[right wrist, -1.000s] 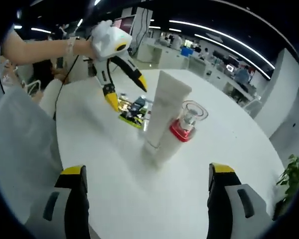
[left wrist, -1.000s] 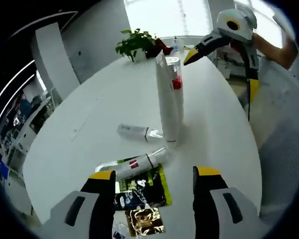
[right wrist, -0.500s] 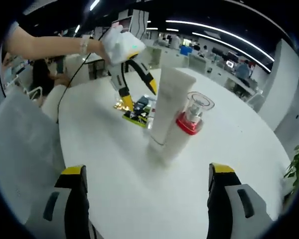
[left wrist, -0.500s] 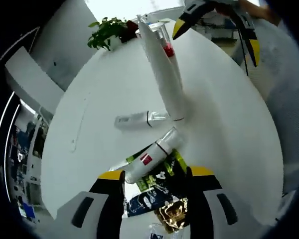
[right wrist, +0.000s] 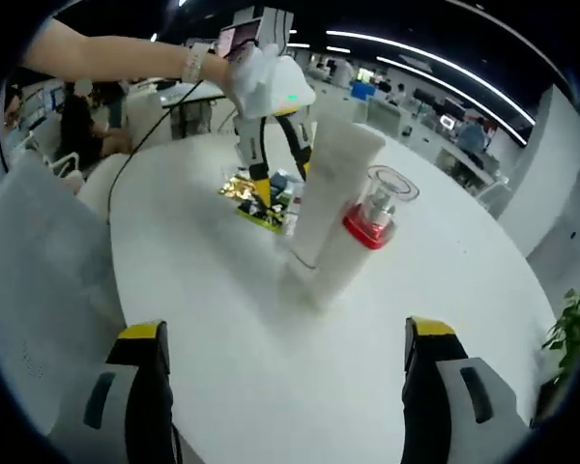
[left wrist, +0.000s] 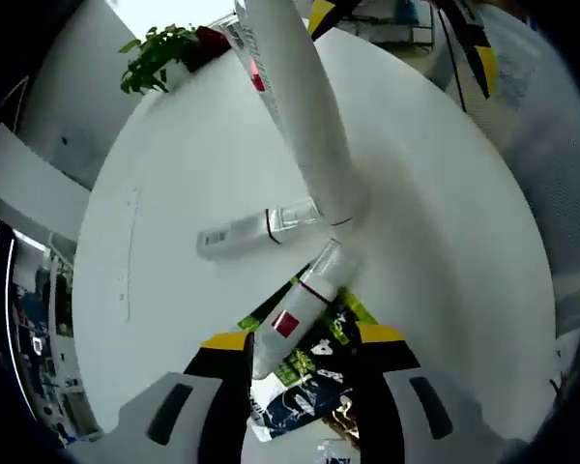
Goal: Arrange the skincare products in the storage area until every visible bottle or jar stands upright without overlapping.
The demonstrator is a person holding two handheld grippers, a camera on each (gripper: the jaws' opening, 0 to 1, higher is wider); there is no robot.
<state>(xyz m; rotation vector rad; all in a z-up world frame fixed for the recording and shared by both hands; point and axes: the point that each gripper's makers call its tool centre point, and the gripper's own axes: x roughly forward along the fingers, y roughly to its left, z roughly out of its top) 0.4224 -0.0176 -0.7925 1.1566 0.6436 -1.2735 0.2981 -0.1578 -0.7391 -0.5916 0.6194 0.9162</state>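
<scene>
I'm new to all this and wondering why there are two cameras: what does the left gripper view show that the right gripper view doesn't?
The left gripper view looks down on a red-labelled tube lying between its fingers and a clear-capped bottle lying beyond. The right gripper view gives a person's arm holding the left gripper, office behind. Both share the upright tall white tube, colourful packets and white table.

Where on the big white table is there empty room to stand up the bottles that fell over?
Bare table lies between the right gripper and the tall white tube. More lies between the lying clear-capped bottle and the potted plant. It is crowded by the left gripper: the red-label tube lies over colourful packets.
</scene>
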